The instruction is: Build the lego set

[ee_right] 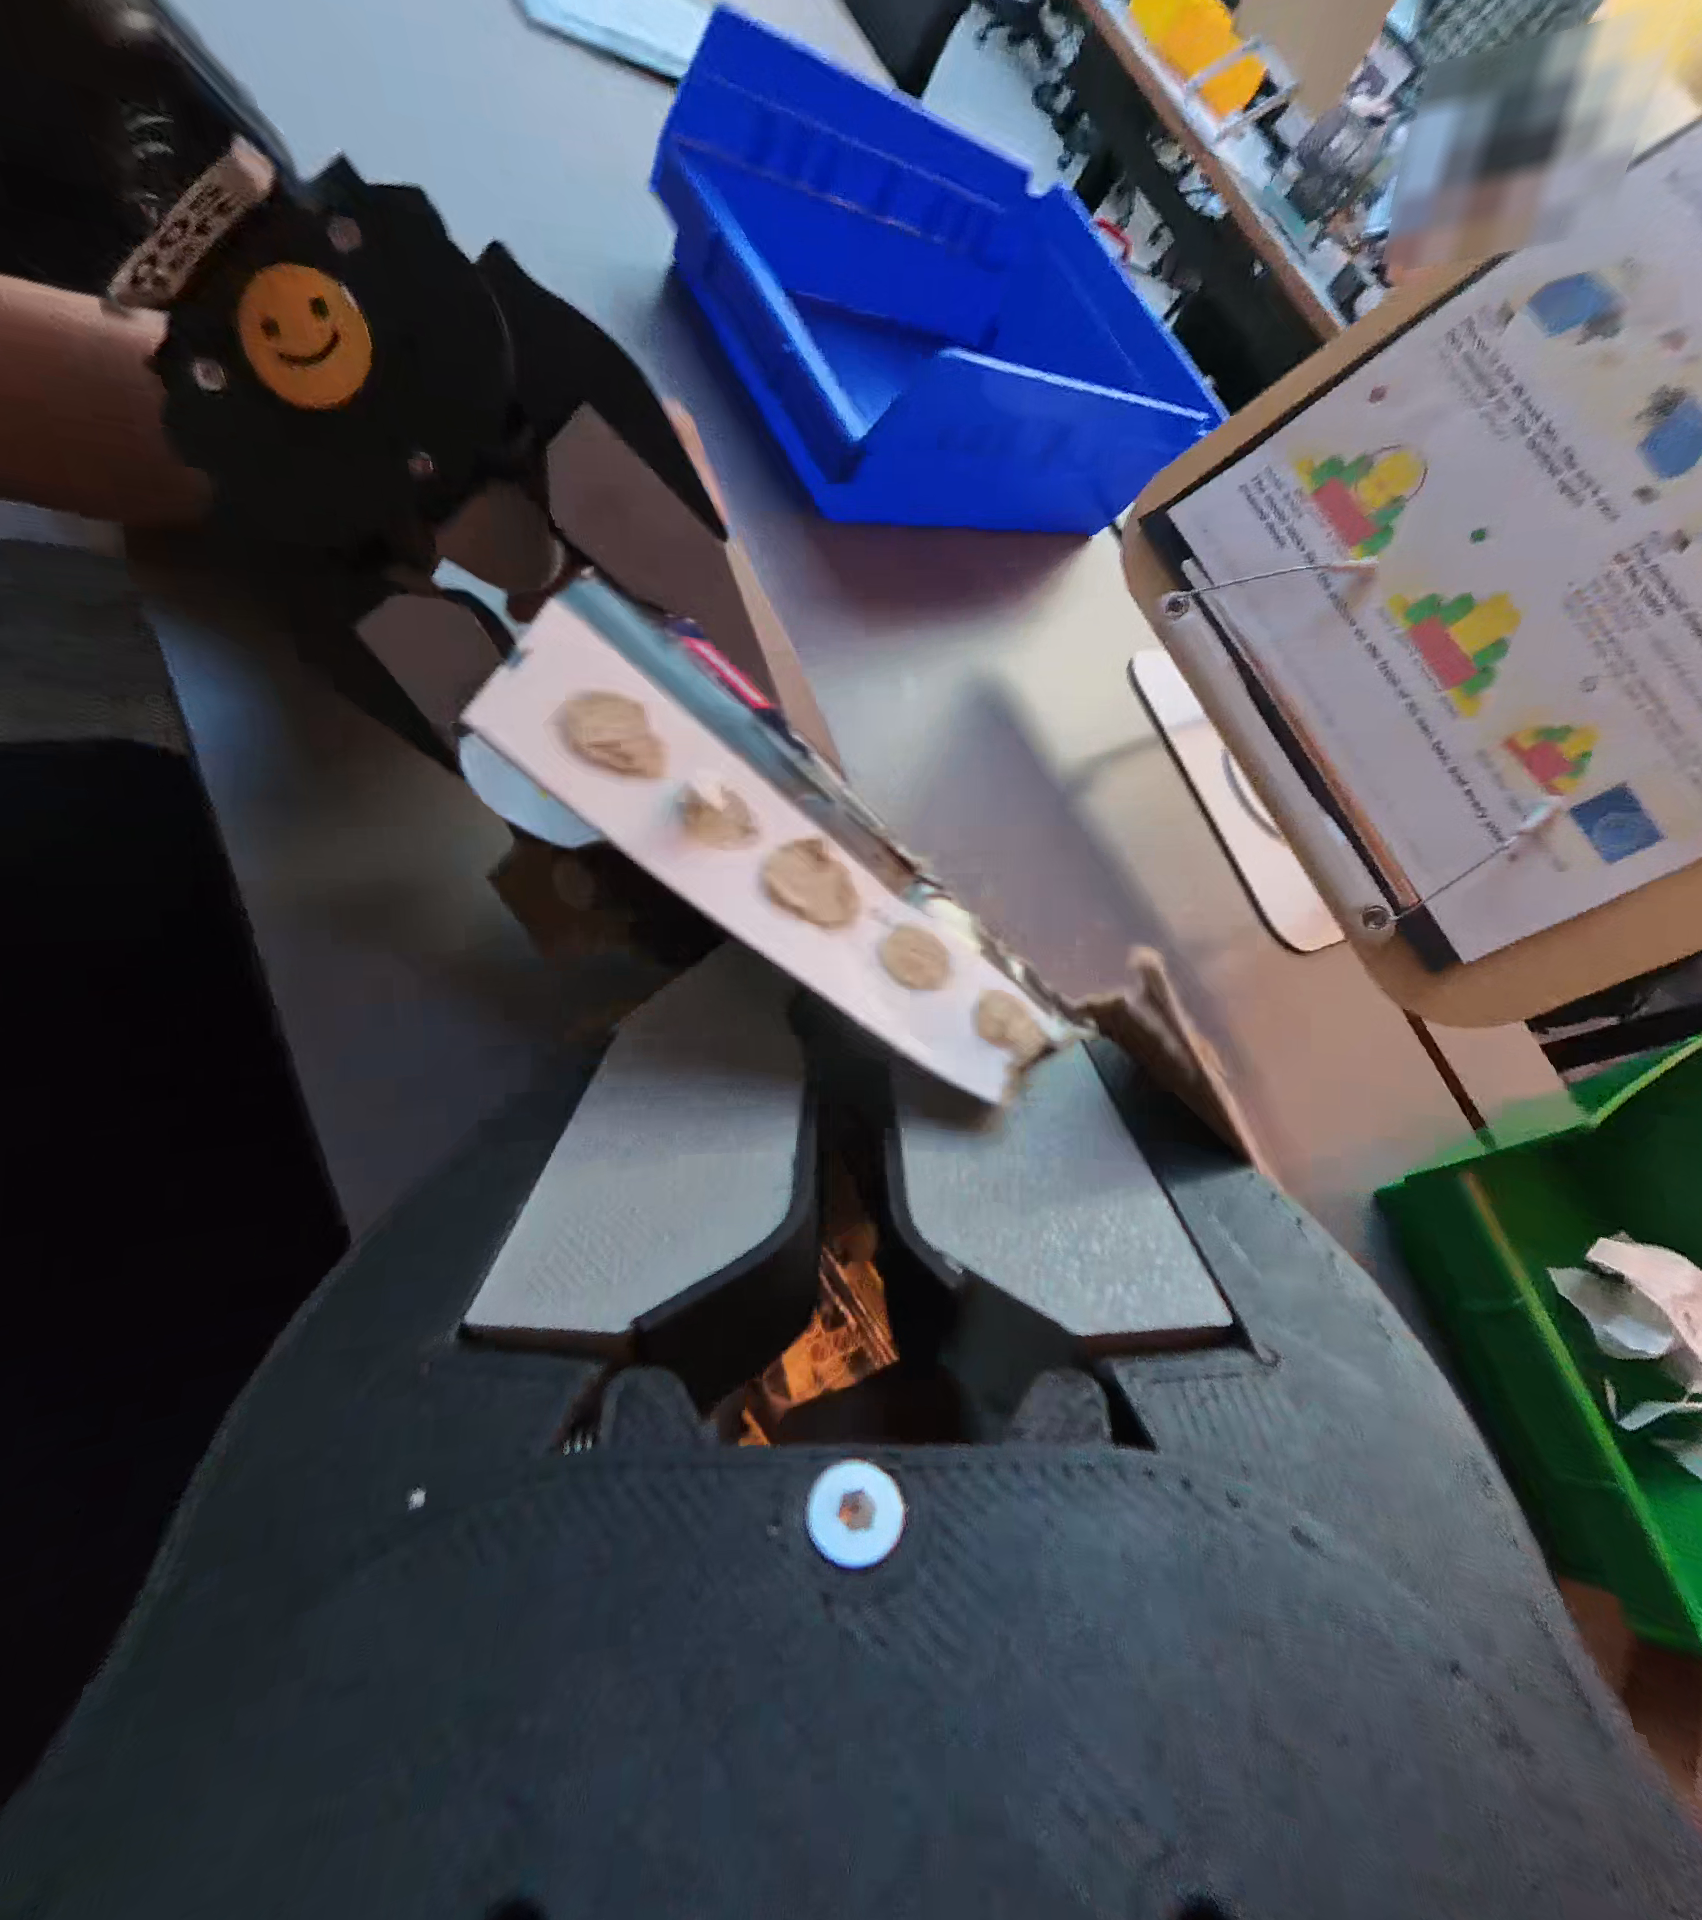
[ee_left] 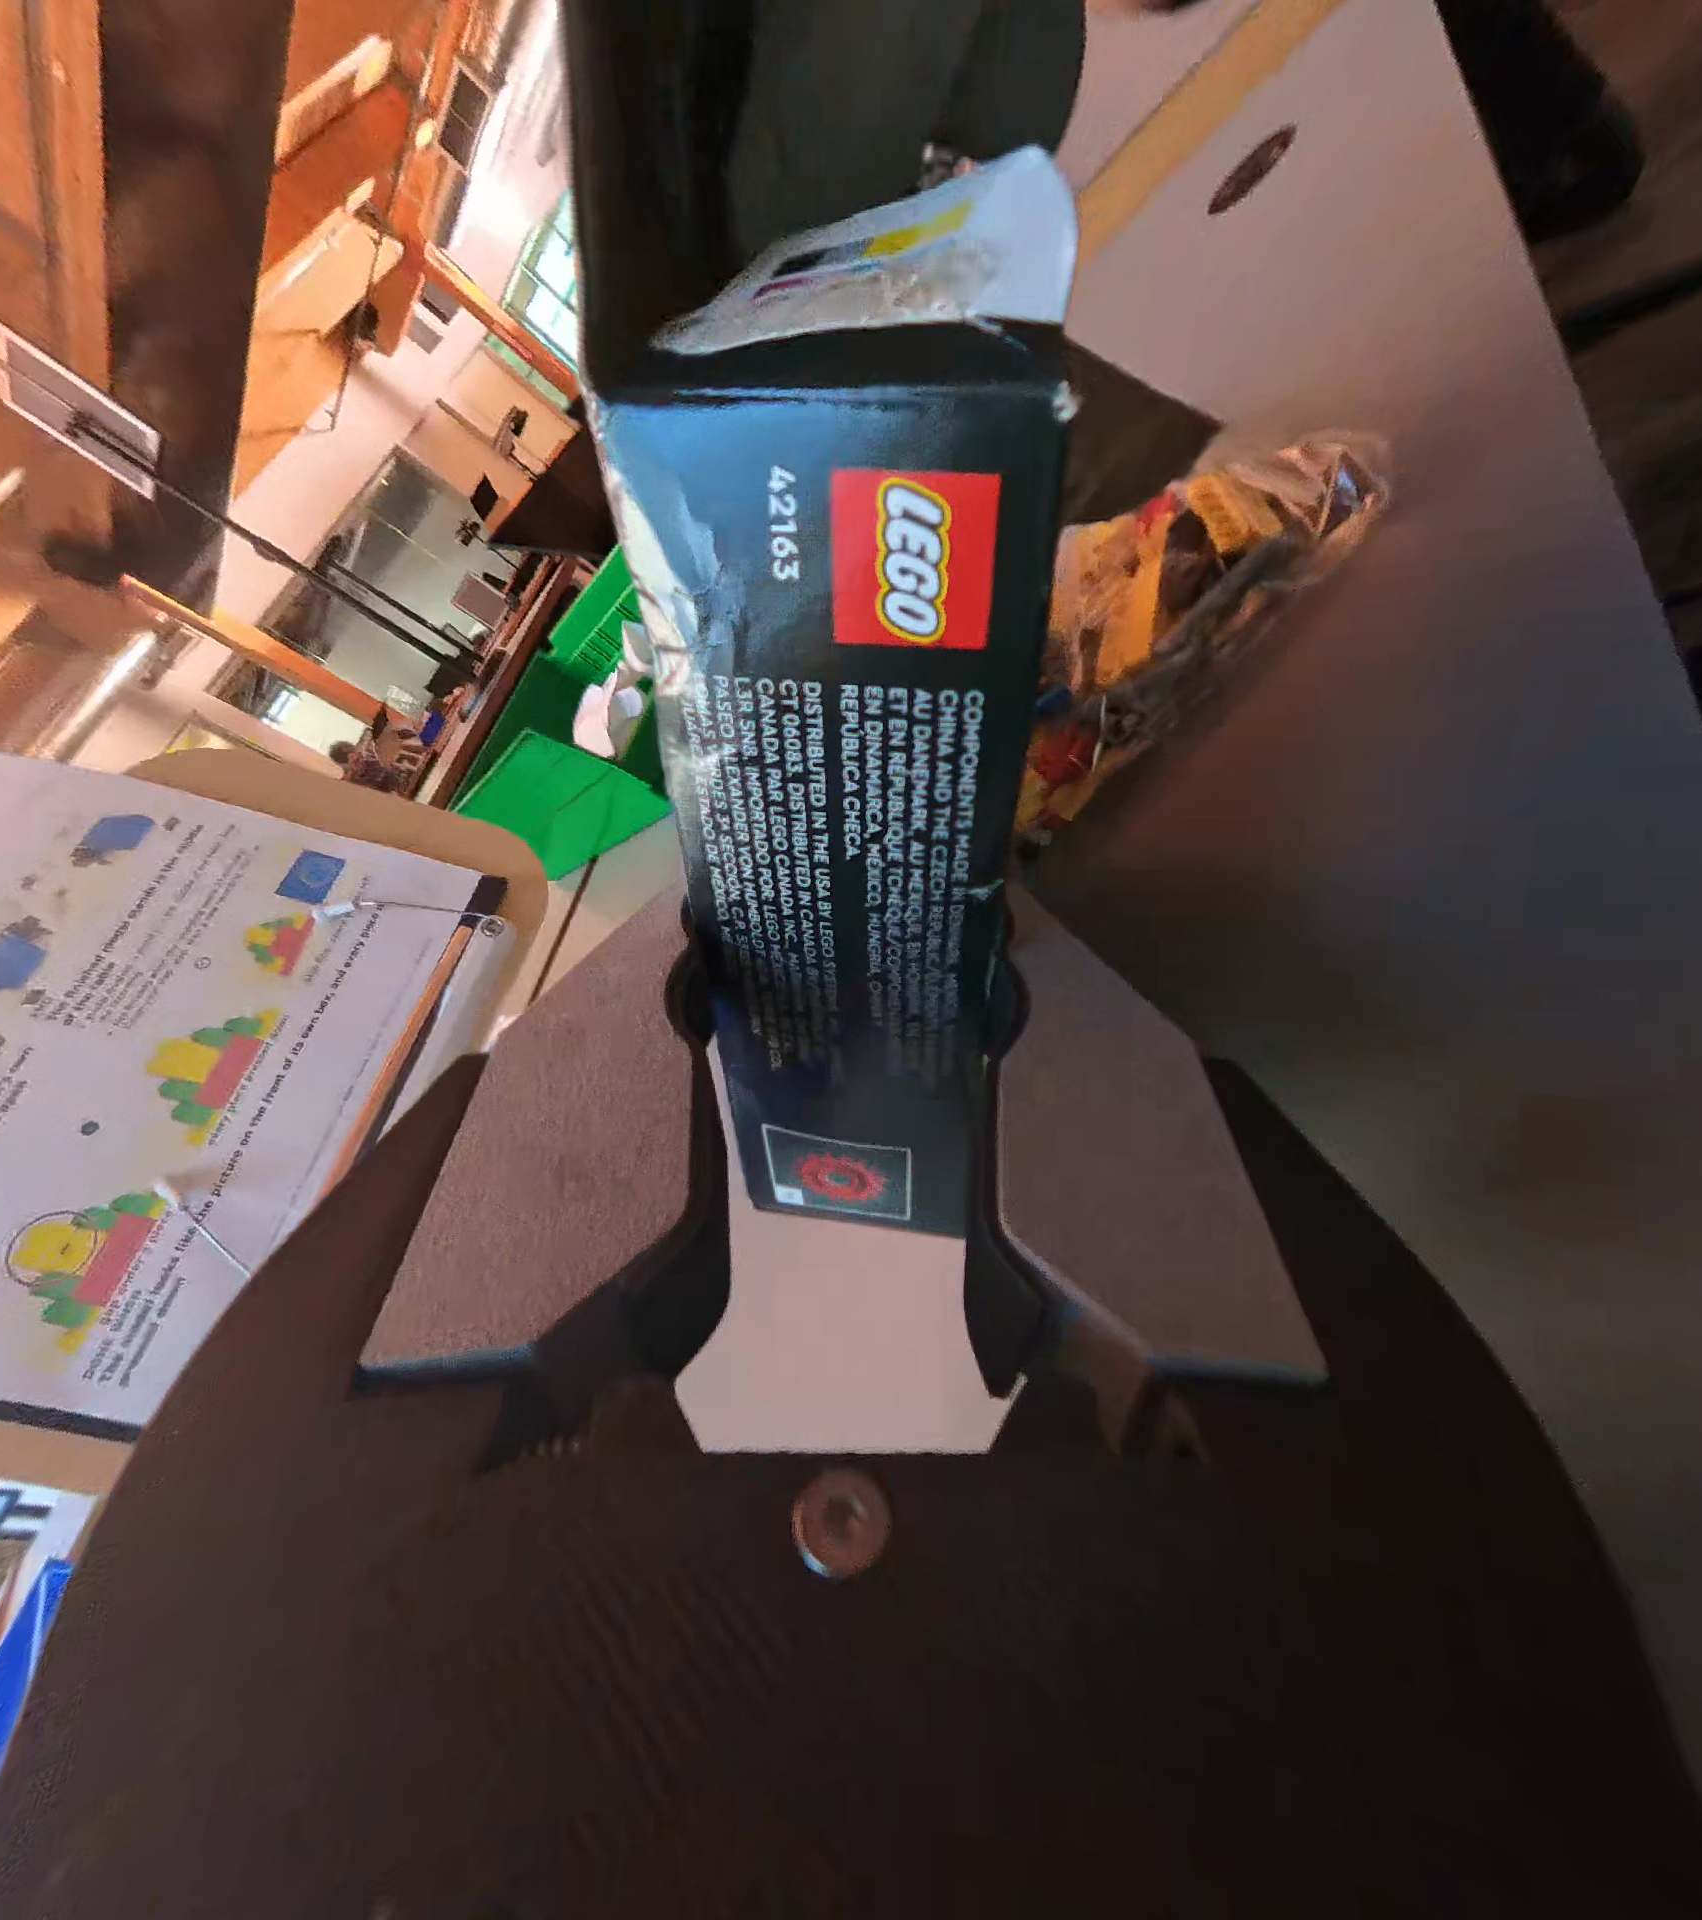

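I see a black box point(ee_left: 857, 644) with red-and-yellow logo; blue bin point(ee_right: 920, 343) far, green bin point(ee_right: 1647, 1382) right; black gripper point(ee_right: 514, 582) with orange smiley

bare table point(ee_right: 940, 623) open between blue bin point(ee_right: 930, 343) and instruction stand point(ee_right: 1242, 748) — green bin point(ee_right: 1595, 1382) perhaps crowds right.

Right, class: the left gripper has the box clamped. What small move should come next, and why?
Probably set the box down to one side and let go. The left gripper is shut on it, its end flap is torn open, and a clear bag of pieces already lies on the table beyond it, so the box looks finished with.
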A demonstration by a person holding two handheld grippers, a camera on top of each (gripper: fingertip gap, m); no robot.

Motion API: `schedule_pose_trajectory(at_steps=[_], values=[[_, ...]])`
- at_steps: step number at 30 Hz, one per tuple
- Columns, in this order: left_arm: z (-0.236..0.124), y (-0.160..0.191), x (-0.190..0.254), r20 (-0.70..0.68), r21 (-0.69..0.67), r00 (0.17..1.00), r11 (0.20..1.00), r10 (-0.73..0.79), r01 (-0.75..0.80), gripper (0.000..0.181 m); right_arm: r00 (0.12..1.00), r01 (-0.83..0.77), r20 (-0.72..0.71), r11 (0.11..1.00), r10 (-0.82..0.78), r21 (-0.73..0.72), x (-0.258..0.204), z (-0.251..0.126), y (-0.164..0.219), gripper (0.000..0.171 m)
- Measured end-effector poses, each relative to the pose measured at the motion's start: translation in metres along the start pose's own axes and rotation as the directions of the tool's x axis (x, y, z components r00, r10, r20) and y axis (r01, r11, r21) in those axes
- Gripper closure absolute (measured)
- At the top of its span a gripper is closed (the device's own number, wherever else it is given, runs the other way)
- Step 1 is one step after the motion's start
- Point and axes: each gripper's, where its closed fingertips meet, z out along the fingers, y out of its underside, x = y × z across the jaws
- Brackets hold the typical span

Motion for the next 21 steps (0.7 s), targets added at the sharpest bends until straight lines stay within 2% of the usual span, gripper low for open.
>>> schedule_pose_trajectory(at_steps=[5, 10, 16, 18, 21], values=[[0.0, -0.004, 0.0, 0.002, 0.015, 1.0, 1.0, -0.016, 0.015, 0.133, 0.991, 0.124, 0.068, 0.983, -0.115, -0.139, -0.013, -0.005, 0.027, 0.162], [0.002, -0.004, -0.003, 0.027, -0.001, 0.999, 1.0, -0.02, 0.02, 0.133, 0.992, 0.123, 0.053, 0.979, -0.116, -0.165, -0.015, 0.004, 0.029, 0.134], [0.004, -0.002, -0.004, 0.057, -0.041, 0.998, 0.999, 0.014, -0.012, 0.133, 0.997, 0.054, 0.056, 0.981, -0.044, -0.185, -0.017, 0.015, 0.036, 0.146], [0.004, -0.002, -0.004, 0.053, -0.04, 0.999, 0.999, 0.007, -0.005, 0.133, 0.998, 0.03, 0.061, 0.983, -0.019, -0.183, -0.016, 0.016, 0.035, 0.168], [0.003, -0.001, -0.003, 0.045, -0.037, 0.999, 0.999, -0.012, 0.013, 0.134, 0.999, 0.034, 0.04, 0.985, -0.027, -0.172, -0.015, 0.02, 0.033, 0.168]])
